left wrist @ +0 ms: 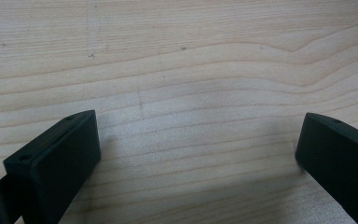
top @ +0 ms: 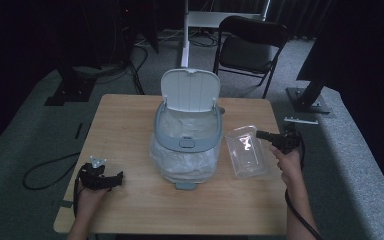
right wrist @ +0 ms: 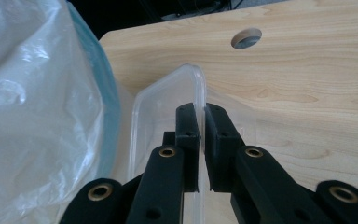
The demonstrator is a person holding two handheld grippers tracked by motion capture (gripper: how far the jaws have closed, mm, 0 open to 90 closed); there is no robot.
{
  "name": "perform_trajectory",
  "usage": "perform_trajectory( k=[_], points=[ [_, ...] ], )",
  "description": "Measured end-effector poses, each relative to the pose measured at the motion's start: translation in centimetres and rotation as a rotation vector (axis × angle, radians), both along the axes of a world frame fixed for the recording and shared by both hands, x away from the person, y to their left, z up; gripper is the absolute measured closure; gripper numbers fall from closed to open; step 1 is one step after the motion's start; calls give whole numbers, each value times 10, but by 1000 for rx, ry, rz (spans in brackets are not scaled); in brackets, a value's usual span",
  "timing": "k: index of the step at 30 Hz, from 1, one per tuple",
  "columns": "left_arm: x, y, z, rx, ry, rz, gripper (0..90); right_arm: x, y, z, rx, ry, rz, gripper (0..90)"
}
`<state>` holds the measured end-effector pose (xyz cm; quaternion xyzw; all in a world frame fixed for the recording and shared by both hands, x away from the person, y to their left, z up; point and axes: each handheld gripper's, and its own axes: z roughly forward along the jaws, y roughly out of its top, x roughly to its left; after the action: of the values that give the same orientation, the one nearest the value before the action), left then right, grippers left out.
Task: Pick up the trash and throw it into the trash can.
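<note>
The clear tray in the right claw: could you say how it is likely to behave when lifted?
The tray looks thin and empty, so probably light and flexible. The right claw pinches only one wall, so it may sag or twist. Its glossy plastic could slip.

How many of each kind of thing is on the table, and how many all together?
Bin with its lid up and a plastic bag inside: 1
Clear plastic container, its rim pinched by the right gripper: 1
Grippers, right one and left gripper (open, over bare table): 2
Total: 4
</note>
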<state>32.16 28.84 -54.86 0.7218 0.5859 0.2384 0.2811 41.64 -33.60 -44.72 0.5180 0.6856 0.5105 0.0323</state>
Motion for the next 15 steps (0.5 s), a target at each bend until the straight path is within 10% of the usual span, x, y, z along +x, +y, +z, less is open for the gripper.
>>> perform_trajectory(
  k=[15],
  points=[
    [0, 0, 0, -1, 0, -3, 7, -20, -2, 30, 10, -96, -18, 851]
  ],
)
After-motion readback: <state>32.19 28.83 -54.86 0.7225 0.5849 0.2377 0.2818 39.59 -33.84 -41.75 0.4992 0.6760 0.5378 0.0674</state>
